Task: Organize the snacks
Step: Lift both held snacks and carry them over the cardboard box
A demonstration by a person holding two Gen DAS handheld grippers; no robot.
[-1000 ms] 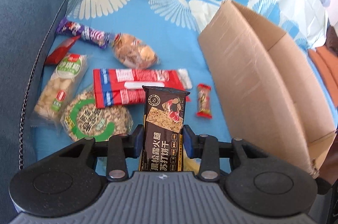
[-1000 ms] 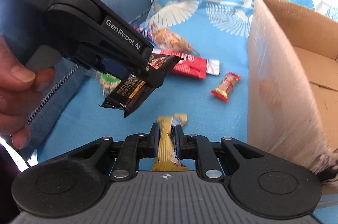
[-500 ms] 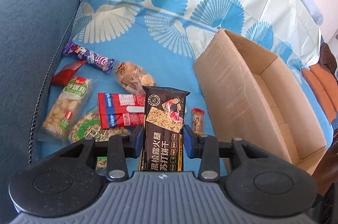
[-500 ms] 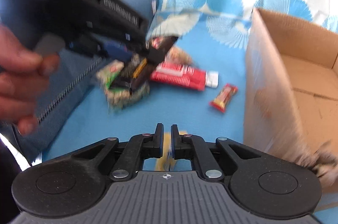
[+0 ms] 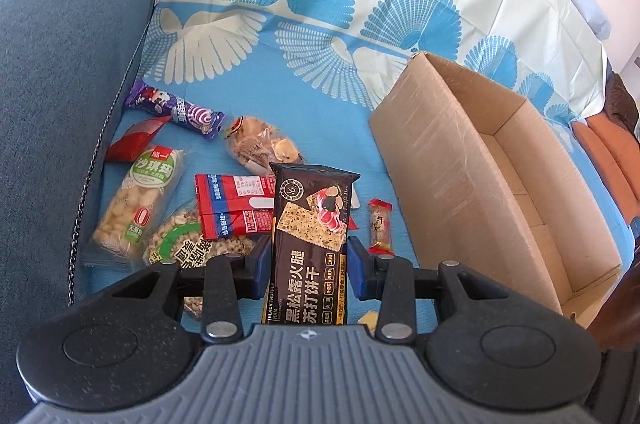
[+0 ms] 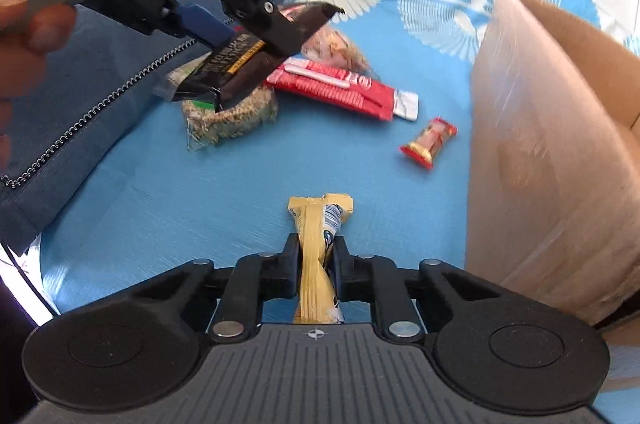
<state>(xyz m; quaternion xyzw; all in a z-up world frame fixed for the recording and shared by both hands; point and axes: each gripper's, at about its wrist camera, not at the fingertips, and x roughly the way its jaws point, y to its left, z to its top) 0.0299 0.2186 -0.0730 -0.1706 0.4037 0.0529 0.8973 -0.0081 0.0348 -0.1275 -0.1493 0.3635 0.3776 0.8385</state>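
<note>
My left gripper (image 5: 310,264) is shut on a black cracker packet (image 5: 312,240) and holds it upright above the blue cloth; it also shows in the right wrist view (image 6: 240,63), raised at upper left. My right gripper (image 6: 318,256) is shut on a yellow snack packet (image 6: 320,224), low over the cloth. The open cardboard box (image 5: 500,191) stands to the right, its near wall close to my right gripper (image 6: 540,143). A red packet (image 5: 232,203), a small red candy (image 5: 380,226) and other snacks lie on the cloth.
A purple bar (image 5: 176,107), a clear biscuit bag (image 5: 260,145), a green-label rice bar (image 5: 140,199), a round peanut cake (image 5: 188,248) and a red wrapper (image 5: 132,143) lie at the left. The blue sofa arm (image 5: 60,83) borders the left.
My left gripper has risen with the black packet, so the snacks and box look further away. My right gripper, still holding the yellow packet, has shifted slightly.
</note>
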